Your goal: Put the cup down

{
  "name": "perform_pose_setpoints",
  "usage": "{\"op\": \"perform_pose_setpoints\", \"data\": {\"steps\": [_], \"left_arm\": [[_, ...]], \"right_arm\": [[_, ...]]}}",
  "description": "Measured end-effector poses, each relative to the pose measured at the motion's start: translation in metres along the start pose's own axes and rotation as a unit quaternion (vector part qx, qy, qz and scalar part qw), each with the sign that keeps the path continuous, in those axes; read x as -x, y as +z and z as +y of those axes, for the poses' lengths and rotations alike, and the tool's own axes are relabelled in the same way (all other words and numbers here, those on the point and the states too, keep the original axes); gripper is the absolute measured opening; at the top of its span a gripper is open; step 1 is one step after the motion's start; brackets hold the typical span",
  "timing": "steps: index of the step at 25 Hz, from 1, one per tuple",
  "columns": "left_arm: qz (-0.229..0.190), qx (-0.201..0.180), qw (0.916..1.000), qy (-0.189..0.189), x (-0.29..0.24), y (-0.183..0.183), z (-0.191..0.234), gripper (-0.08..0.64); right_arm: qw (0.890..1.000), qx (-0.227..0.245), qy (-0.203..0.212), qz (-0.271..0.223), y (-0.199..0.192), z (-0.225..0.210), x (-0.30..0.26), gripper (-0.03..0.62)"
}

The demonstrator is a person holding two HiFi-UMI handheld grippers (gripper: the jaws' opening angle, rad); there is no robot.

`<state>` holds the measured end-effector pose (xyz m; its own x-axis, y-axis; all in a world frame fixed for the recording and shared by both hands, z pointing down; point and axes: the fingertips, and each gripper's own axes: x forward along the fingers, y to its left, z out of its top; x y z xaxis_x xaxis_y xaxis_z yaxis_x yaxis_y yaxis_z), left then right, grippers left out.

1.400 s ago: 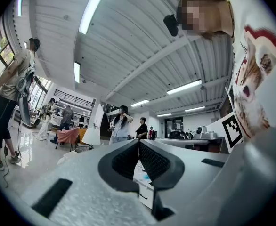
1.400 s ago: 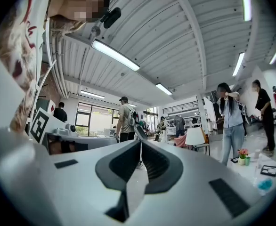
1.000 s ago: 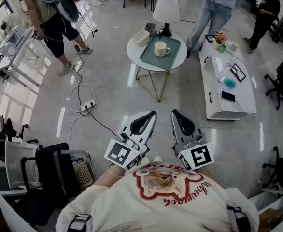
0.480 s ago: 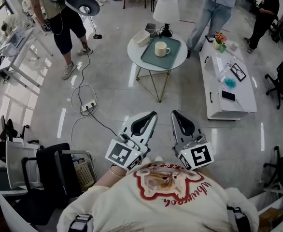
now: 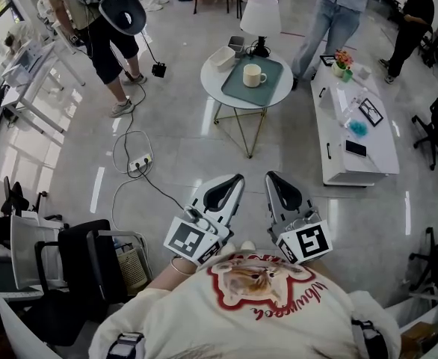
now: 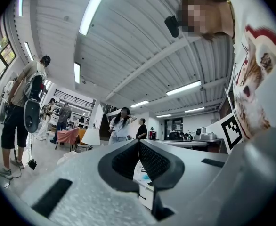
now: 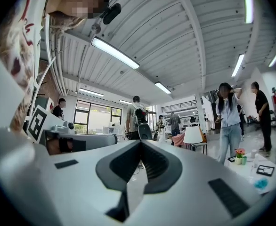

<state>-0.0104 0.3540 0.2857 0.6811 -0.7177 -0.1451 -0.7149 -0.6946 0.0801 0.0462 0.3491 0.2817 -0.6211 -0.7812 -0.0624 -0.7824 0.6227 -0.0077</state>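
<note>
A cream cup (image 5: 253,75) stands upright on a grey-green tray (image 5: 236,91) on the small round table (image 5: 272,103), far ahead of me. My left gripper (image 5: 237,178) and right gripper (image 5: 270,176) are held side by side close to my chest, well short of the table. Both point toward it, and both have their jaws closed together with nothing between them. In the left gripper view my left gripper (image 6: 139,142) shows its tips meeting, and in the right gripper view my right gripper (image 7: 140,142) does too.
A white lamp (image 5: 261,15) and a white box (image 5: 221,57) share the round table. A long white bench (image 5: 353,137) with small items stands right. A cable and power strip (image 5: 137,164) lie on the floor left. People (image 5: 103,28) stand around; chairs (image 5: 69,264) sit near left.
The person at the upper left has walked a little right and nearer, carrying a round dark device. My two grippers and the cup have not moved.
</note>
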Motion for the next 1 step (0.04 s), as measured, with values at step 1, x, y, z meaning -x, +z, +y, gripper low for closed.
{"op": "perform_pose_setpoints", "data": {"steps": [1], "left_arm": [[0.001,0.0,1.0,0.0,0.0014,-0.0003,-0.001,0.017]], "right_arm": [[1.0,-0.001,0.0,-0.001,0.0008,0.0012,0.0005,0.028]]}}
